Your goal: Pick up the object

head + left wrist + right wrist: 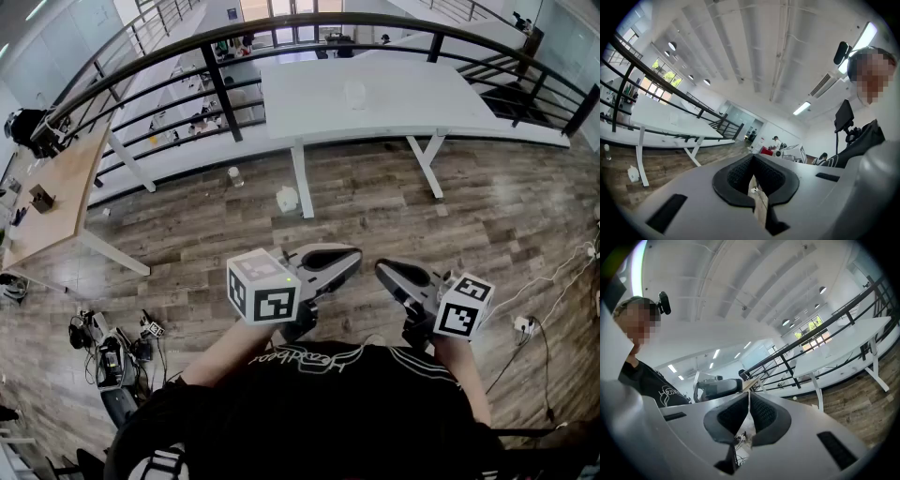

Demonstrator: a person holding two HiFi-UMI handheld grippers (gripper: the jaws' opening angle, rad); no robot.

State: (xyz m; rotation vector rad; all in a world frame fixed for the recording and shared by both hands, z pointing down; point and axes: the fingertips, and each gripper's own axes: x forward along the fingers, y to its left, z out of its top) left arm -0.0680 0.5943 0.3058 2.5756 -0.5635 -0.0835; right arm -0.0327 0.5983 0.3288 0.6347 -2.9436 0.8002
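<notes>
My left gripper (351, 255) is held close in front of my chest, its grey jaws shut with nothing between them; the left gripper view shows the dark pads (740, 174) meeting at the tip. My right gripper (383, 270) sits just to its right, tips pointing at the left one, also shut and empty, and its dark pads (761, 414) show in the right gripper view. Both hang well above the wooden floor (375, 216). A small white object (287, 199) lies on the floor beside the white table's leg (301, 183). A clear cup (354, 94) stands on the white table (394, 103).
A dark railing (281, 37) curves behind the white table. A small jar (234, 175) stands on the floor at the left. A wooden desk (56, 197) is at the far left, with cables and gear (112, 352) on the floor below it. A cable and socket (521, 324) lie at the right.
</notes>
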